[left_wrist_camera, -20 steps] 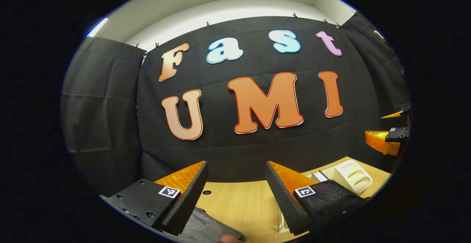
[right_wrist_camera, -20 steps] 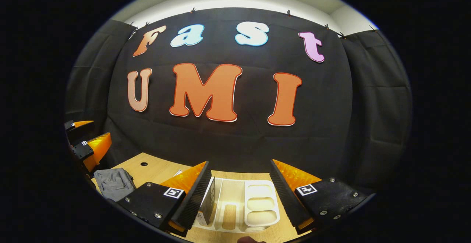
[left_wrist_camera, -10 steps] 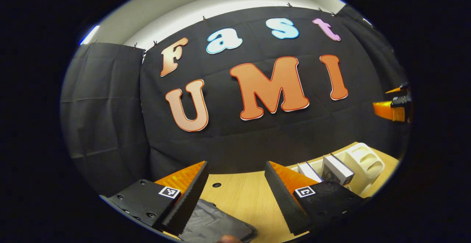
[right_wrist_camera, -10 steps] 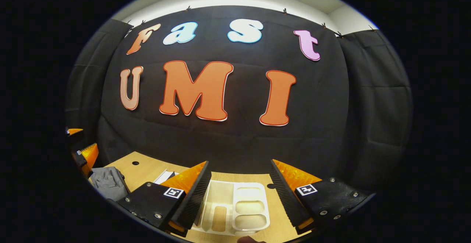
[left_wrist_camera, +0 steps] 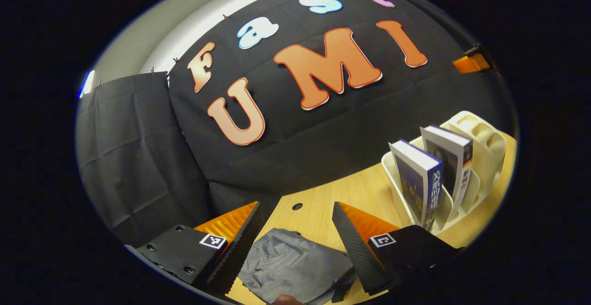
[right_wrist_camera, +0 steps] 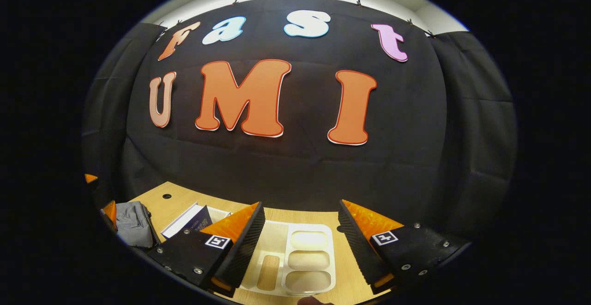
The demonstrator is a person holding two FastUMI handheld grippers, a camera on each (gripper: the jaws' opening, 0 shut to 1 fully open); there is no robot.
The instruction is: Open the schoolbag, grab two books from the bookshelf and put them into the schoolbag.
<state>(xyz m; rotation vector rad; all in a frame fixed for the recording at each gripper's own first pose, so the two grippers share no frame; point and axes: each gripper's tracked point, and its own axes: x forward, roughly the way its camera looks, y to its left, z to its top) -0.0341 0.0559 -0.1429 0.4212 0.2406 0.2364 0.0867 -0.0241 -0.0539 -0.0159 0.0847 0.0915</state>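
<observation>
Below the left gripper [left_wrist_camera: 295,236], whose fingers are spread apart and hold nothing, a crumpled grey schoolbag [left_wrist_camera: 295,266] lies flat on the wooden bench [left_wrist_camera: 351,194]. Nearby, two books [left_wrist_camera: 422,180] stand upright in a cream bookshelf [left_wrist_camera: 485,148]. The right gripper [right_wrist_camera: 300,238] hovers over it, fingers likewise wide and empty.

A: What is lying on the table [left_wrist_camera: 323,194] in the left gripper view?

B: The schoolbag [left_wrist_camera: 295,266] is lying near its front edge, between the left claw's [left_wrist_camera: 295,245] fingers. The bookshelf [left_wrist_camera: 480,157] is standing to the right, with two books [left_wrist_camera: 422,180] upright in it, side by side.

A: And in the right gripper view?

B: The bookshelf [right_wrist_camera: 295,261] is sitting between the right claw's [right_wrist_camera: 298,245] fingers, the schoolbag [right_wrist_camera: 134,224] far left.
</observation>
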